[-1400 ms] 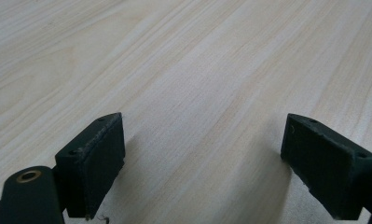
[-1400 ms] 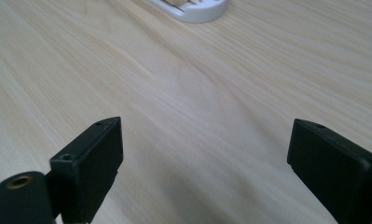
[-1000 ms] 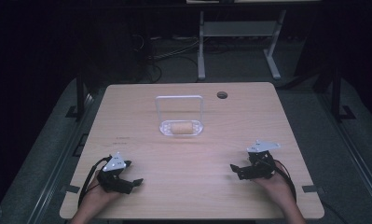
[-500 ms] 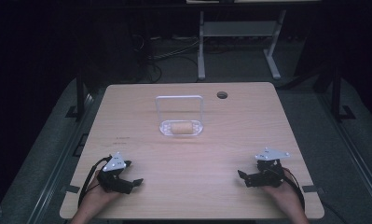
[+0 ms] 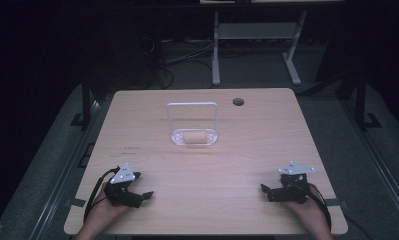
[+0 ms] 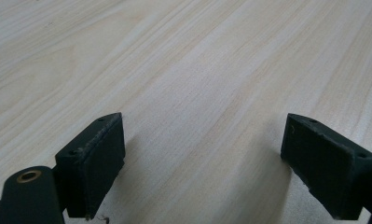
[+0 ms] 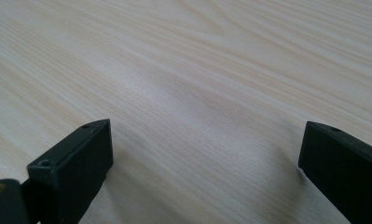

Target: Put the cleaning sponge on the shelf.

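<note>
At the near left of the wooden table [image 5: 247,145] my left gripper [image 5: 145,195] rests in a hand, pointing right. Its jaws stand wide apart over bare wood in the left gripper view [image 6: 202,161]. Near the front right edge my right gripper [image 5: 263,190] points left, held low by the other hand. Its jaws have just been opening and stand wide in the right gripper view [image 7: 204,161], with nothing between them. A clear plastic box [image 5: 211,139] sits mid-table with its lid [image 5: 193,105] raised upright. A tan roll [image 5: 194,137] lies inside it.
A dark round cable hole [image 5: 238,101] is in the table's far right part. A white-legged stand [image 5: 215,55] and several cables lie on the dark floor beyond the table. Bare wood stretches between the two grippers.
My right gripper has slid toward the near right edge of the table and a little lower. The left gripper and the box have stayed put.
</note>
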`<move>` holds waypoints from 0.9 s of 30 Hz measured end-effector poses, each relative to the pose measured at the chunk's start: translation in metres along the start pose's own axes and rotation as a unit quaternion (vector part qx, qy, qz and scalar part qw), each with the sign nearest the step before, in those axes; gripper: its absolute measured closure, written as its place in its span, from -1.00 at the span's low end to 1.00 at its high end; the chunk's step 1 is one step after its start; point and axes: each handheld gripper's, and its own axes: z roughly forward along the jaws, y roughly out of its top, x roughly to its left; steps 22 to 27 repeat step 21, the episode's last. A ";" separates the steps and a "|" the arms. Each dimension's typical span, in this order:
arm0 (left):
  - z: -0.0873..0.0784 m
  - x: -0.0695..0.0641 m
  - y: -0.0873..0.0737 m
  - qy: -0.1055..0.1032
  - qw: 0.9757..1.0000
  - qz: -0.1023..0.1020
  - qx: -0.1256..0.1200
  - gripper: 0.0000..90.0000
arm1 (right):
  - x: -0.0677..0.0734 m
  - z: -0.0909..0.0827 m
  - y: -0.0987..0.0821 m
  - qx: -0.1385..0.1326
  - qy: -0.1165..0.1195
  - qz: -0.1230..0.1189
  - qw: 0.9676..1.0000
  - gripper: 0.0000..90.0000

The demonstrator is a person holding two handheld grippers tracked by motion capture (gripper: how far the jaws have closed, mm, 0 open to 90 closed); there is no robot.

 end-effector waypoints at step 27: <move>0.000 0.000 0.000 0.000 1.000 0.000 0.000 -0.71 | -0.003 0.001 0.000 0.006 0.009 0.012 1.000 -0.94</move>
